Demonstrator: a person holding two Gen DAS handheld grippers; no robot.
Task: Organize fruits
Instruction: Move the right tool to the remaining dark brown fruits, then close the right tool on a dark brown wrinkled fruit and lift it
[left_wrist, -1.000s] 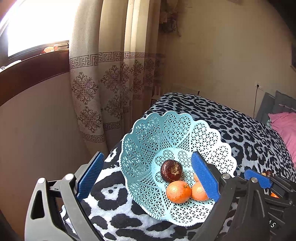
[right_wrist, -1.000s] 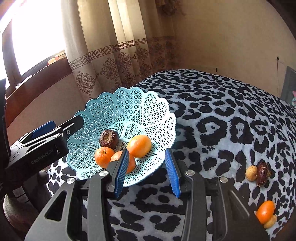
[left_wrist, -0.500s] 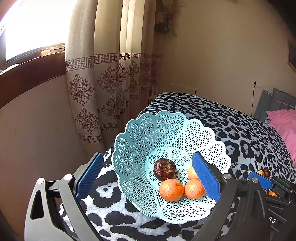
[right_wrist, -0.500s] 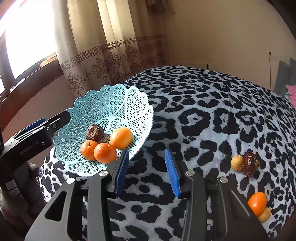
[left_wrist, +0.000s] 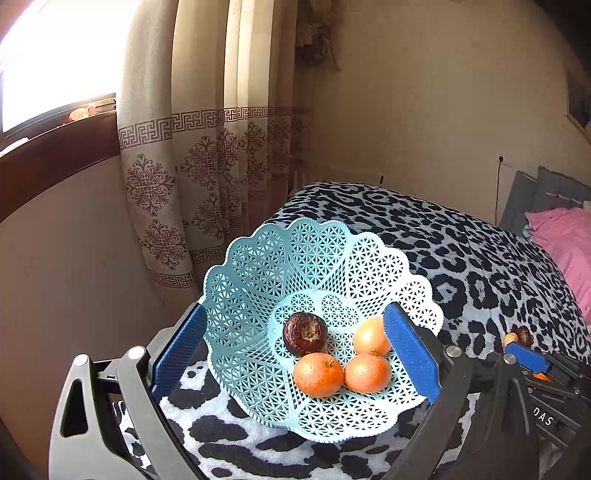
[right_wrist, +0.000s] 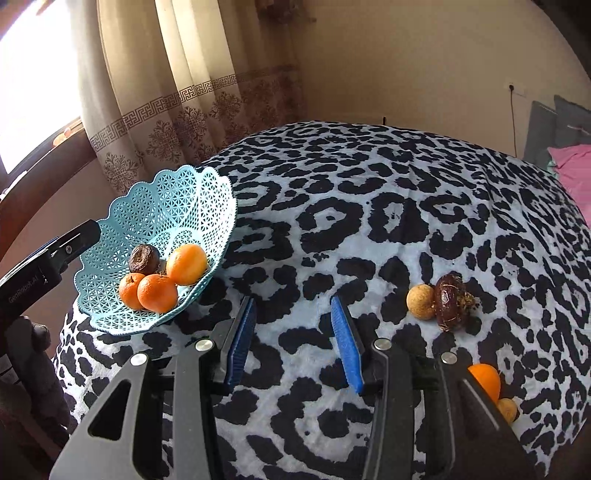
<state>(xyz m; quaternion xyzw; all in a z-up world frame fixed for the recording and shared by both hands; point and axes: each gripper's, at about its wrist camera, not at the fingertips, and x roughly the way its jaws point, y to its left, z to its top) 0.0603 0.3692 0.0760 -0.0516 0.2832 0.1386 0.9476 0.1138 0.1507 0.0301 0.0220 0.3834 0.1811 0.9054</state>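
Right tool (right_wrist: 295, 339): its blue pads are spread with nothing between them, poised low over the bed (right_wrist: 369, 206), seemingly free to go for loose fruit.
Left tool (left_wrist: 291, 354): spread wide to either side of the basket (left_wrist: 258, 280); its pads frame the near rim, though I cannot tell whether they touch it. It looks placed to steady the basket.
Near loose fruit: an orange (right_wrist: 485, 376) and a small tan fruit (right_wrist: 508, 408) touch each other on the bedspread, partly hidden behind the right tool's body.
Basket contents: three oranges (left_wrist: 317, 374) and a dark wrinkled fruit (left_wrist: 304, 332) are bunched at the lower side, likely because the basket tilts on the soft bedding near the bed's corner.
Farther loose fruit: a tan round fruit (right_wrist: 421, 301) touches a dark shrivelled one (right_wrist: 448, 304), well apart from the basket.
Task standing: partly done, I judge; four pieces remain outside.
Beyond: patterned curtain (left_wrist: 207, 147), bright window, pink pillow (left_wrist: 561, 236).
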